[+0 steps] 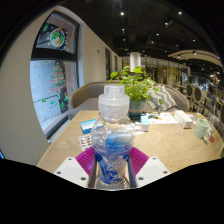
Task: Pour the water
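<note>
Gripper [112,160] prob. clamping water bottle [113,135].

You've got a light wooden worktop [170,145] running out in front of you, with a leafy green potted plant [140,88] sitting in the middle of it. Behind that there's a rounded chair back [88,95] tucked up against the far side. Off to one side you'll spot a big window [47,85] in a pale wall, with a round green sign [57,38] glowing above it. The ceiling's dark with small spotlights [122,13] dotted across, and the far side of the room looks dim and busy with shelving.
</note>
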A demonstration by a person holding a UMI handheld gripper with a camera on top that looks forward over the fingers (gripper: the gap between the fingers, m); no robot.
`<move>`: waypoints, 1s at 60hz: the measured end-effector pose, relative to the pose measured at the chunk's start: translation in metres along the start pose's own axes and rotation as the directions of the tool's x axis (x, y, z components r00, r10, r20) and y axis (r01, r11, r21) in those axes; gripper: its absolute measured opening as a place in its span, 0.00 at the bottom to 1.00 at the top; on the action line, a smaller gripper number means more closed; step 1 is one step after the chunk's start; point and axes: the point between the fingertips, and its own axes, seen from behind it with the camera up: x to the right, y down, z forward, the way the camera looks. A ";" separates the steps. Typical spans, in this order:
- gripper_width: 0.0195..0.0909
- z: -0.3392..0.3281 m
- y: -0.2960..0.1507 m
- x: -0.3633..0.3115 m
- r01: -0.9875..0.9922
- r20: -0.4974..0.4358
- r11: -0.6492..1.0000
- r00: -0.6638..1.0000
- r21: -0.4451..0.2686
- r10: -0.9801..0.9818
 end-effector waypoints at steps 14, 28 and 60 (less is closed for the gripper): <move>0.24 -0.005 -0.016 0.004 -0.040 0.047 0.999 0.998 -0.013 0.041; 0.24 -0.025 -0.106 0.043 -0.196 0.160 0.979 0.970 0.060 0.185; 0.24 0.027 -0.213 0.292 -0.951 0.399 0.229 0.132 -0.206 0.907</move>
